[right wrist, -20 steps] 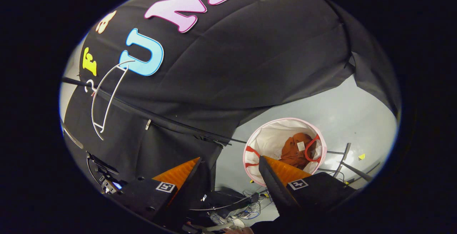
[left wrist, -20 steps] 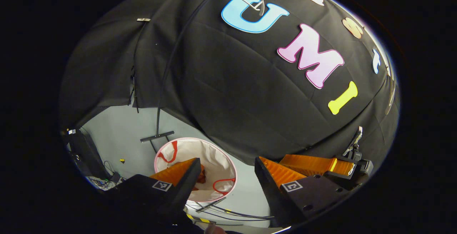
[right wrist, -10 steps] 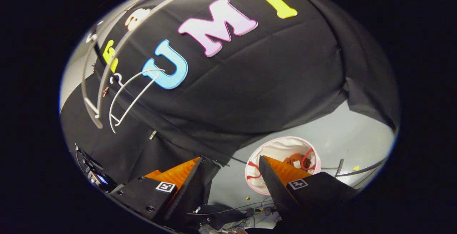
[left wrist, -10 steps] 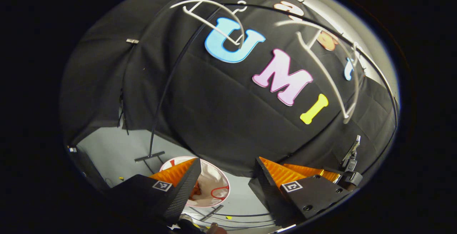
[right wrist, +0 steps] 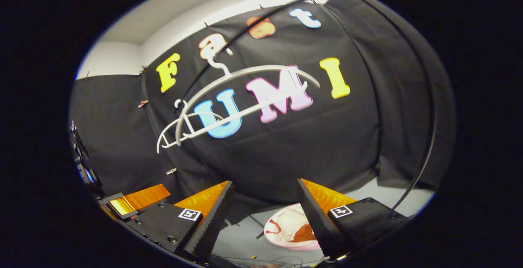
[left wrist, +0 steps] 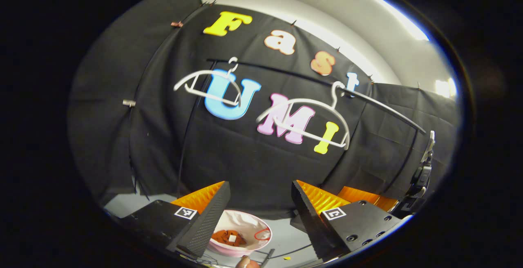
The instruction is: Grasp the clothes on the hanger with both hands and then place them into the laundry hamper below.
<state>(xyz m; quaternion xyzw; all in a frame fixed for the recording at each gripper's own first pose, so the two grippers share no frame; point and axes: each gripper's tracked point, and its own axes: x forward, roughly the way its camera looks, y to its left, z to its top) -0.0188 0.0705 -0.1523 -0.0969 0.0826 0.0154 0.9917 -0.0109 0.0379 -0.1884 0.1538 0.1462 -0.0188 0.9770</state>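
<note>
The rust-orange clothes [left wrist: 229, 237] are seen crumpled in a heap at the bottom of the laundry hamper [left wrist: 257, 223], a round, white-lined tub with a pink rim and red handles, set on the pale floor [left wrist: 286, 239]. Two bare white hangers [left wrist: 304, 123] are hung from a thin black rail [left wrist: 286, 74] before the black cloth wall. The left tool [left wrist: 260, 211] and the right tool [right wrist: 265, 215] are held wide open, with nothing between the ribbed fingers.
</note>
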